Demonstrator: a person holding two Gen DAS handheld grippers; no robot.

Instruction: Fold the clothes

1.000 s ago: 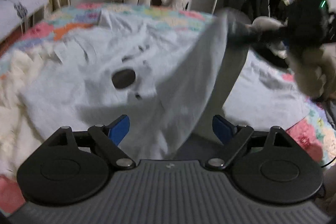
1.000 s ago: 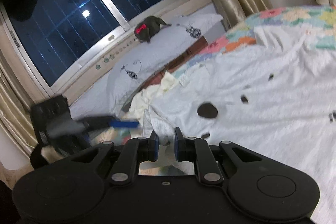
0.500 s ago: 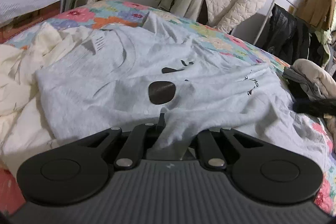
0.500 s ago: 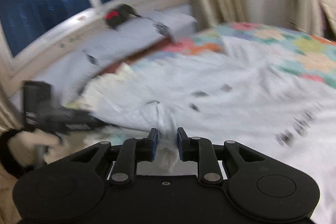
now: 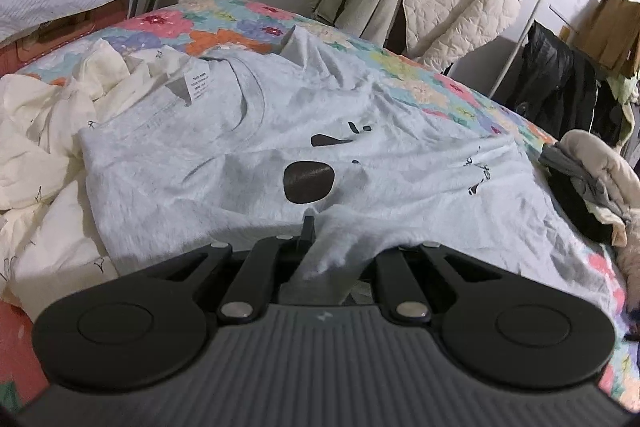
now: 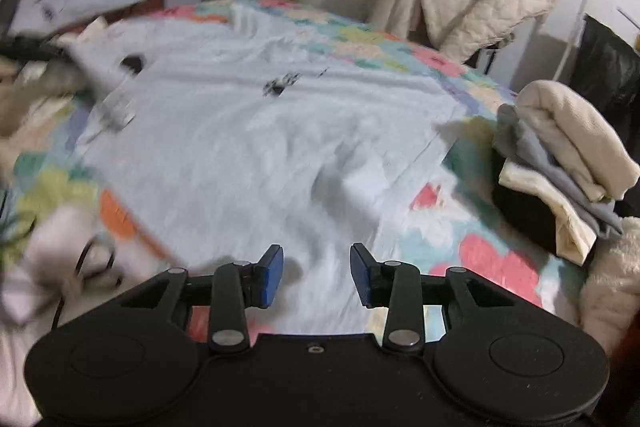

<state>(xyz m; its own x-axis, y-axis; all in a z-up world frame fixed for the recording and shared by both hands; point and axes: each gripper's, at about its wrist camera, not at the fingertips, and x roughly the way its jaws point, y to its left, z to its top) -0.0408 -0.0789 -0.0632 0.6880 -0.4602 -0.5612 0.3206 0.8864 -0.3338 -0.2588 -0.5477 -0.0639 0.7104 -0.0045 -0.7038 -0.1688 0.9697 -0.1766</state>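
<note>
Grey T-shirt spread on the bed. Left claw clamped on its near edge; right claw, just opening, hovers empty over its hem.

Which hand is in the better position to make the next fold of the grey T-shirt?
Probably left. The left gripper is shut on a bunched edge of the grey T-shirt. The right gripper has just been opening, with nothing pinched between its pads.

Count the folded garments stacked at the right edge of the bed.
3 visible: a cream one on top, a grey one under it, and a pale yellow one at the bottom. Dark fabric beneath may hide more.
</note>
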